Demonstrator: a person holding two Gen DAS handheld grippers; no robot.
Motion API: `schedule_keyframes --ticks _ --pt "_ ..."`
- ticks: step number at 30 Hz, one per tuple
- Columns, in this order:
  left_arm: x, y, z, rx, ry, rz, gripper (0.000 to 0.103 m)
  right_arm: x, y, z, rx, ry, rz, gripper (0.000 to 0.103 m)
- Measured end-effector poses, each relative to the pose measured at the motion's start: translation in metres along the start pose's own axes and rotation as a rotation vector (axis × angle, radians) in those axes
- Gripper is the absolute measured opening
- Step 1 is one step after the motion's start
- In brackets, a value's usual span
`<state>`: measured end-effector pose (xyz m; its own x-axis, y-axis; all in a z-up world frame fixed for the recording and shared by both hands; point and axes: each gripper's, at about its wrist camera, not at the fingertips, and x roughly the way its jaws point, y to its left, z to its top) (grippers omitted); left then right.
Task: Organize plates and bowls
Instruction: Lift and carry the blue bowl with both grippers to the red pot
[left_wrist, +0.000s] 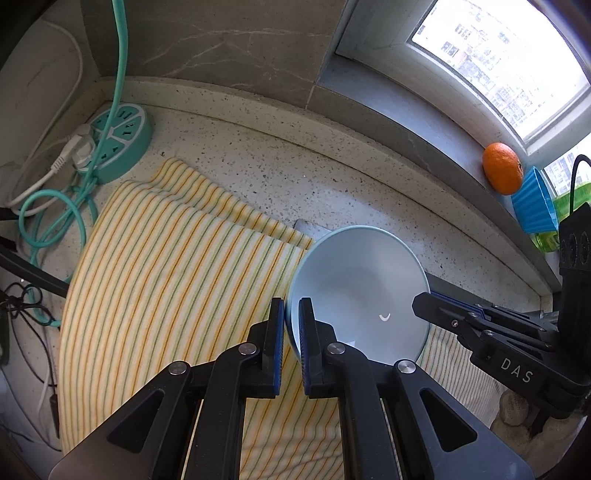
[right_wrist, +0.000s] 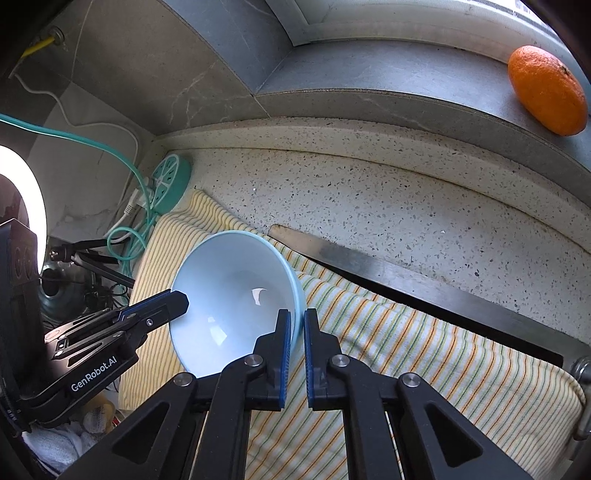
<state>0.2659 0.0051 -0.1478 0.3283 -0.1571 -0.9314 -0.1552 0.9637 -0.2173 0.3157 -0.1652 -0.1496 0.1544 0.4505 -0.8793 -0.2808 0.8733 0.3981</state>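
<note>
A pale blue bowl (left_wrist: 358, 295) is held tilted above the striped towel (left_wrist: 166, 280), its mouth turned up and toward the two cameras. It is round, so it has no long axis; only the tilt gives it a heading. The left gripper (left_wrist: 291, 314) has its fingers narrowed onto the bowl's left rim, one pad outside the wall and one inside. The right gripper (right_wrist: 298, 325) is clamped the same way on the opposite rim (each gripper shows in the other's view, reaching in from the side).

The towel covers the near part of the speckled countertop (left_wrist: 332, 177) and drapes over its right end. Beyond the bowl, a bare strip of countertop runs to the back edge, where a low raised lip meets the grey wall. A metal strip (right_wrist: 369, 258) lies along the towel's far edge just behind the bowl.

At the back left corner sits a round teal power strip (left_wrist: 123, 144) with plugs and looped cables, touching the towel's corner. On the window sill (right_wrist: 388, 81) above the back edge rests an orange (right_wrist: 546, 90), next to a blue ribbed cup (left_wrist: 535, 206), both well apart from the bowl.
</note>
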Motion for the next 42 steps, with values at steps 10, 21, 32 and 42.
schedule_keyframes --ticks 10,21,32,42 --pt "-0.021 -0.002 -0.007 -0.006 -0.023 -0.023 0.006 -0.021 0.008 -0.005 -0.013 -0.018 -0.007 0.006" --pt "-0.062 -0.004 -0.025 0.001 -0.074 -0.037 0.006 -0.057 0.030 -0.023 -0.044 -0.053 -0.009 0.006" --pt "-0.103 0.006 -0.061 0.002 -0.124 -0.046 0.006 -0.078 0.060 -0.061 -0.080 -0.064 -0.003 0.006" --pt "-0.134 0.032 -0.104 -0.035 -0.152 -0.060 0.006 -0.093 0.095 -0.102 -0.118 -0.072 0.024 0.006"
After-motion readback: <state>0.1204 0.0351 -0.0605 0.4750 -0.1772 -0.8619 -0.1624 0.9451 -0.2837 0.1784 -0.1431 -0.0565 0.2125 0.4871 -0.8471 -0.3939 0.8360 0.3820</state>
